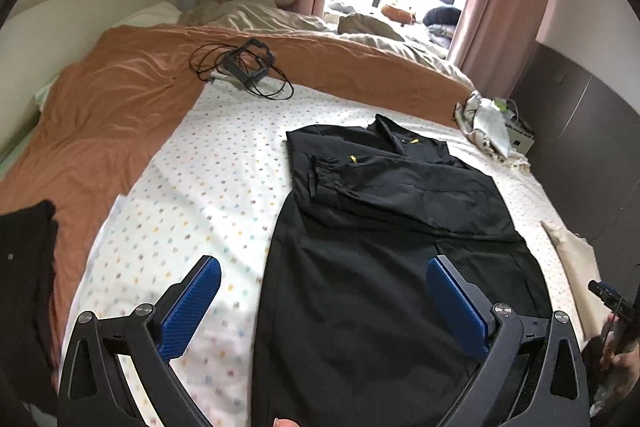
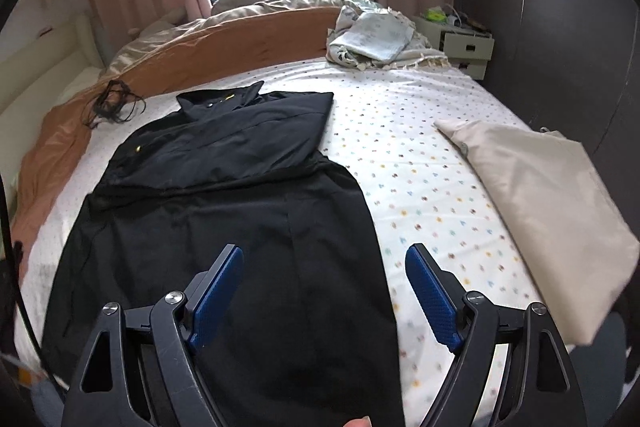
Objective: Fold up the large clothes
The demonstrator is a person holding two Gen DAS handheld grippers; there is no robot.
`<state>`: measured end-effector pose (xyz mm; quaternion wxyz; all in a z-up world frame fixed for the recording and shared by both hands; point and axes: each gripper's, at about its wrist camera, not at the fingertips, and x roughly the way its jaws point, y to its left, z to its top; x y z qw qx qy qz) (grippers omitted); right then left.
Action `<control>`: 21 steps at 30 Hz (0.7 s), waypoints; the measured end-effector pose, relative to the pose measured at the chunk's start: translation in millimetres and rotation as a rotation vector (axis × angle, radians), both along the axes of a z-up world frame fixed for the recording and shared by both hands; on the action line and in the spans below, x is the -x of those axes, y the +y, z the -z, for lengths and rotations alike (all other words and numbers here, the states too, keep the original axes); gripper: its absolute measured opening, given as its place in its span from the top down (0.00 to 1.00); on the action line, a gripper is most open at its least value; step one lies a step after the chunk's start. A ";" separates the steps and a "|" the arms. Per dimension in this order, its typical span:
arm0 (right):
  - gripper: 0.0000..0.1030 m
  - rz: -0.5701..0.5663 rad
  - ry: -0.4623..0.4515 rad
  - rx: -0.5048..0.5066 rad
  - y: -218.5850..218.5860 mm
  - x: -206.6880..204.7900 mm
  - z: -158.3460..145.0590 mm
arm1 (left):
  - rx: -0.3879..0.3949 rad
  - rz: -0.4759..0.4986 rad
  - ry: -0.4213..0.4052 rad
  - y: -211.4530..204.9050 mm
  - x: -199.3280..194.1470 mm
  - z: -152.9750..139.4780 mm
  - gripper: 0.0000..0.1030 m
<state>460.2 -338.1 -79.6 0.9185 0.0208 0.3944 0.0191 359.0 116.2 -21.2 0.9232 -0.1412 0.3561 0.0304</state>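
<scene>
Left wrist view: the left gripper (image 1: 322, 301) is being held above the near part of the black garment (image 1: 384, 227), its blue pads spread wide with nothing between them. The garment is being shown lying flat on the dotted white sheet (image 1: 208, 179), collar at the far end toward the orange blanket (image 1: 120, 99), hem toward the camera. Its long axis is running away from the grippers, almost in line with the way both are being pointed. One sleeve (image 1: 400, 183) is seen already laid across the chest, so the upper part is narrowed while the lower part is spreading wider.

In the right wrist view the right gripper (image 2: 324, 287) is likewise being held open and empty over the garment's near right portion, with the right edge of the cloth lying just under the gap between its pads. A beige folded cloth (image 2: 540, 211) is being left well apart on the right, and a tangle of black cable (image 1: 244, 71) is lying beyond the collar, clear of the garment.

The near hem is judged to be the part within easiest reach of both hands, the left hand being nearer the left edge and the right hand nearer the right edge. A lengthwise fold, hem carried toward collar, is judged to be the likely coming step, and it would be depending on both corners being pinched evenly.
</scene>
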 end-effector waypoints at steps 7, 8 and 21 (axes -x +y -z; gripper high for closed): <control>0.20 -0.015 -0.042 -0.013 -6.7 57.3 0.1 | 0.019 -0.005 -0.063 -7.5 72.0 0.0 0.01; 0.20 -0.022 -0.043 -0.020 -7.7 64.9 2.0 | 0.027 -0.015 -0.070 -8.1 81.9 0.6 0.01; 0.20 0.008 -0.060 -0.107 -42.4 159.3 33.7 | -0.007 0.014 -0.091 -34.5 183.9 18.0 0.02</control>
